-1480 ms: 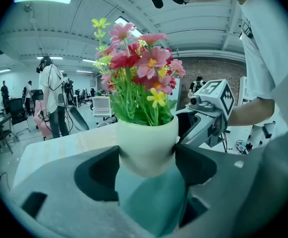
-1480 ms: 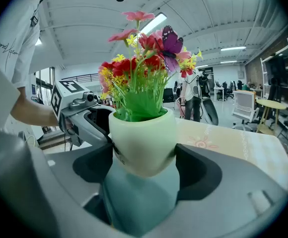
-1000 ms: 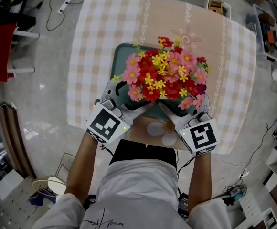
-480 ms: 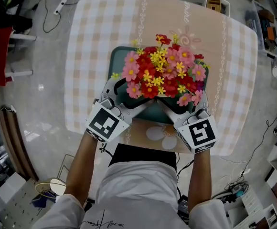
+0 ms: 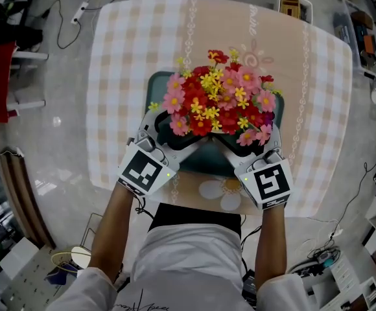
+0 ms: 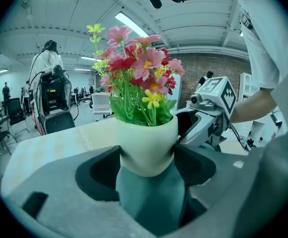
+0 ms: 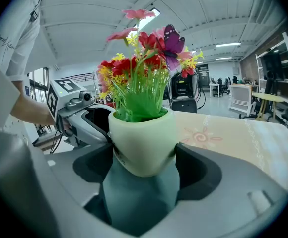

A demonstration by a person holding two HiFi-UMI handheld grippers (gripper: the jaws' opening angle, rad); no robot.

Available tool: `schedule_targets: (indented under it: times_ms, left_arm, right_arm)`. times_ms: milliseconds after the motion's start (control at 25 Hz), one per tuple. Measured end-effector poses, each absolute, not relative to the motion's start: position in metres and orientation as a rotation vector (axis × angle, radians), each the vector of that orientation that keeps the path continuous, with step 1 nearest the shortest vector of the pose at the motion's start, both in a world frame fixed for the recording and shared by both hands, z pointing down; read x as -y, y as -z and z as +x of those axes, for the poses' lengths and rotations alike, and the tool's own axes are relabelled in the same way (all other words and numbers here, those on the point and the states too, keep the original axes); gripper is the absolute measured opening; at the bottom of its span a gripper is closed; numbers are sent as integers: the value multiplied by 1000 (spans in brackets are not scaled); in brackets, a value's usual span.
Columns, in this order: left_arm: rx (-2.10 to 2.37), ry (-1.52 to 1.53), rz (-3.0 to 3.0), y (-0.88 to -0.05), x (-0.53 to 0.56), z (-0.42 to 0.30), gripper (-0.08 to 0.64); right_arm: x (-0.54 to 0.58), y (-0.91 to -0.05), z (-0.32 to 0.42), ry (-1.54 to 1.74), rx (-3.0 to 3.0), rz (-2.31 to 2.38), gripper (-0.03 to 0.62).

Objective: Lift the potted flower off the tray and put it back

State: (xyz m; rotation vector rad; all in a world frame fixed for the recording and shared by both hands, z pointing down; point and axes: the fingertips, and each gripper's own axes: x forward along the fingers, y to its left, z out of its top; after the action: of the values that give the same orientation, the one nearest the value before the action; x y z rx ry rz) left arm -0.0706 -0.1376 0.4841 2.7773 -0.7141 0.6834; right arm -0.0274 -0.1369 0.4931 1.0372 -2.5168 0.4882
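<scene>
the potted flower (image 5: 217, 102) sits over the middle of the dark green tray (image 5: 157, 86), its red, pink and yellow blooms hiding most of the tray's far half. the pale rounded pot (image 6: 148, 145) is caught from two sides. the left gripper (image 5: 175, 129) reaches in from the tray's near left corner, and its own view shows both dark pads pressed against the pot's sides, so that claw is clamped on the pot. the right gripper (image 5: 249, 140) comes in from the tray's near right corner; its view shows the same thing, jaws spread wide and pads tight on the pot wall. the tray's green surface shows directly beneath the pot's base in both gripper views, but whether the base touches the tray cannot be told. the tray lies on a checked tablecloth (image 5: 129, 57), nearer the person's edge than the far one. a white printed flower (image 5: 220, 190) on the cloth shows just on the near side of the tray, between the two marker cubes. a small box (image 5: 293, 6) stands well beyond the tray's far right corner.
</scene>
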Motion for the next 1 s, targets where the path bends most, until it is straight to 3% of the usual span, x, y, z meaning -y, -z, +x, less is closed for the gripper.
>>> schedule_targets:
  times_ms: [1000]
  left_arm:
    - [738,-716,2823,-499,143,-70,330]
  right_arm:
    - [146,-504,-27,-387,2558,1053,396]
